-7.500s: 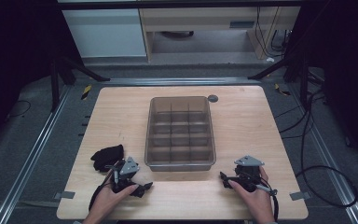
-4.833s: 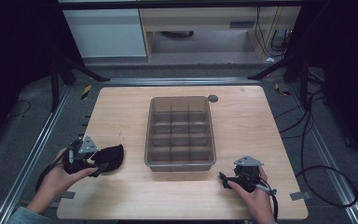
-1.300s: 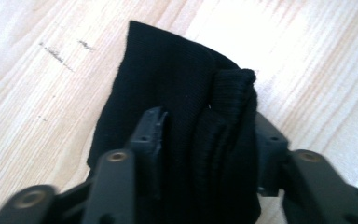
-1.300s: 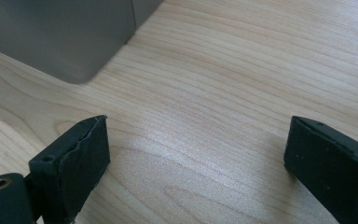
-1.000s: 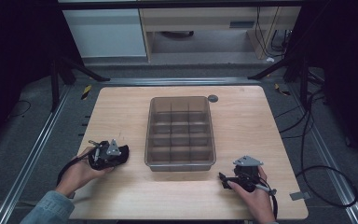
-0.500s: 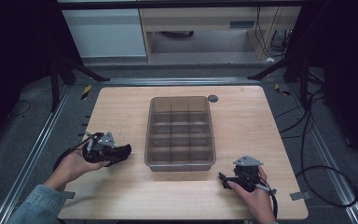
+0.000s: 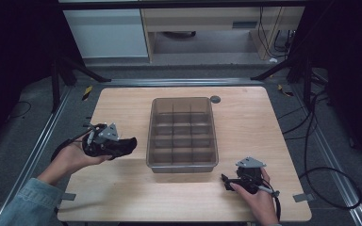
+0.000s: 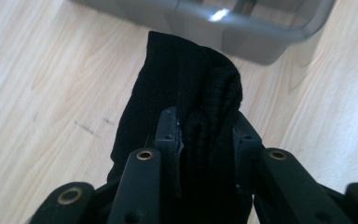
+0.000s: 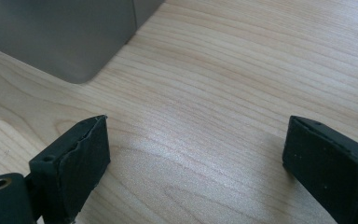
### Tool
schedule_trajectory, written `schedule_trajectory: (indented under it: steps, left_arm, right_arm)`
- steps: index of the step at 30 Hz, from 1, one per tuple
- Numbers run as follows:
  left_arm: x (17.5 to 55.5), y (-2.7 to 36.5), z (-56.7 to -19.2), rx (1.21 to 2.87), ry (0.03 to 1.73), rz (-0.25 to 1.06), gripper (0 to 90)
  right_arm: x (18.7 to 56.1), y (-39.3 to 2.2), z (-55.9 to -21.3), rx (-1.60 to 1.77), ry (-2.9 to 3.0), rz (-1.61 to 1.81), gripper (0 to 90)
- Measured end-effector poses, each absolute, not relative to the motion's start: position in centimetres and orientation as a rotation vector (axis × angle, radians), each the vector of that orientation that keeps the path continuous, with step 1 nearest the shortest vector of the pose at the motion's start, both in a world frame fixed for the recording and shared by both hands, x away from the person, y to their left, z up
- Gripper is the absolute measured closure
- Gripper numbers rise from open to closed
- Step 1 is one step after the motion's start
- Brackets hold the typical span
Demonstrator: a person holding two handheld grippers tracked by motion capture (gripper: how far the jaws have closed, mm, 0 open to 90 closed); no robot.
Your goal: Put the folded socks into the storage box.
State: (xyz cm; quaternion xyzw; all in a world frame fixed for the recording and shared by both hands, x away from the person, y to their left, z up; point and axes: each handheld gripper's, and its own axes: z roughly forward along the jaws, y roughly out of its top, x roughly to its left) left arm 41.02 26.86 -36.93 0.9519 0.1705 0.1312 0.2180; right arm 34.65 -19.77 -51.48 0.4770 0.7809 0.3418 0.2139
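While the left tool (image 7: 122, 147) hangs above the left part of the wooden desk (image 7: 245, 117), its jaws are clenched on a bundle of black knitted cloth (image 8: 189, 107), which the left gripper view shows pinched between the two pads, its ribbed fold standing out past the tips toward the near corner of the grey divided bin (image 7: 182, 134). In the high view the cloth juts from the tool toward the bin's left wall, near it but apart from it, clear of the desk top, with the person's left hand (image 7: 70, 160) wrapped around the tool's body and a denim sleeve (image 7: 26, 202) behind it. The right tool (image 9: 193, 163) sits low by the desk's near right edge, just beyond the bin's near right corner; its jaws stand wide apart with bare wood between them, gripping nothing.
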Motion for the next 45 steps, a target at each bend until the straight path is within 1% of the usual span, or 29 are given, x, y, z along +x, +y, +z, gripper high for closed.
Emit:
schedule_trajectory:
  steps: [13,25,35,45]
  left_arm:
    - [41.1,23.7,-34.8,2.660,0.379,0.361,69.5]
    - [41.7,20.4,-34.2,2.698,0.303,0.336,69.3]
    - [42.3,18.0,-33.6,2.704,0.275,0.316,69.1]
    - [42.7,16.4,-34.5,2.737,0.260,0.275,68.9]
  right_arm:
    - [34.6,-19.8,-51.5,1.321,2.170,0.953,8.0]
    - [34.6,-19.8,-51.5,1.322,2.170,0.953,7.9]
    - [34.6,-19.8,-51.5,1.322,2.170,0.953,8.0]
    - [34.6,-19.8,-51.5,1.318,2.172,0.955,8.1]
